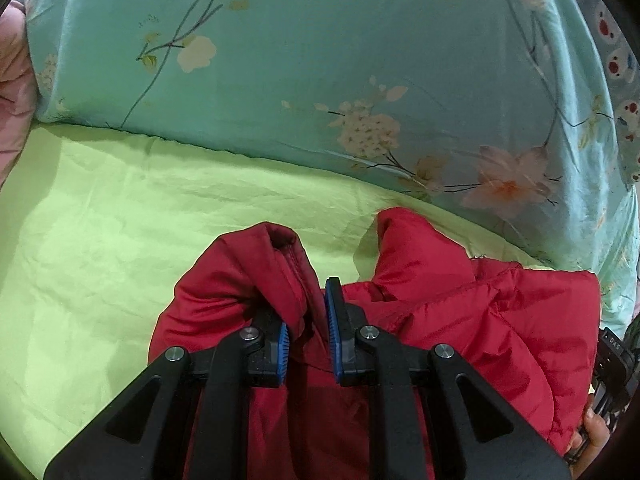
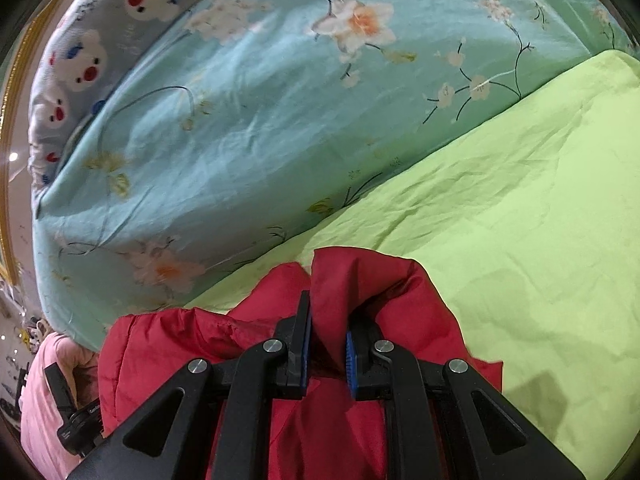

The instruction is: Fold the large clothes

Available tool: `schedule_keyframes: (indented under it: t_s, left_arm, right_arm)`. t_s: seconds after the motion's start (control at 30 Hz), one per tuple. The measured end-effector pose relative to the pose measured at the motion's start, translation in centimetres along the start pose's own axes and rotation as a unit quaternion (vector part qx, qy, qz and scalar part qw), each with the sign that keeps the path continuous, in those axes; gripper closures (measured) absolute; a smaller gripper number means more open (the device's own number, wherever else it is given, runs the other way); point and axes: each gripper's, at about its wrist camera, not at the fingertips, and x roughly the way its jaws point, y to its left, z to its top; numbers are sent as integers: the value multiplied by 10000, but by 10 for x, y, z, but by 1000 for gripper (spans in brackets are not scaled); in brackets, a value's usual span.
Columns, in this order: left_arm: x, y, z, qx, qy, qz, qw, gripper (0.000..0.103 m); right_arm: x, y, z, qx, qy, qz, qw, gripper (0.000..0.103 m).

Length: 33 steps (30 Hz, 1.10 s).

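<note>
- Green sheet (image 1: 100, 240) covers the bed, under everything.
- Left gripper (image 1: 306, 320) pinches a bunched fold of the red puffy jacket (image 1: 460, 320).
- Right gripper (image 2: 328, 344) clamps another jacket fold.
- Floral quilt (image 2: 240, 120) lies beyond.

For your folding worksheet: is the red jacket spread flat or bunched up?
Bunched up. The red jacket rises in humps off the green sheet, with fabric pinched in each hand-held gripper.
</note>
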Motion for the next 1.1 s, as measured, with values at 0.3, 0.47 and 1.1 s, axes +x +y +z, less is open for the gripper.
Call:
schedule_keyframes:
  t_s: [0.3,0.47,1.1]
  left_arm:
    - [24,7,5,-233,174,49,9996,85]
    - [6,20,4,-505,-39,-214,9985,77]
    - [-120,-42,-119,745,64,-1848,9799,57]
  right_arm:
    - [14,-14,3,198,-4,-113,9997,80]
    - [12,-19,4,191,-89,-205,9996,69]
    - [-34,12,0,-590,-469,-122,9971,63]
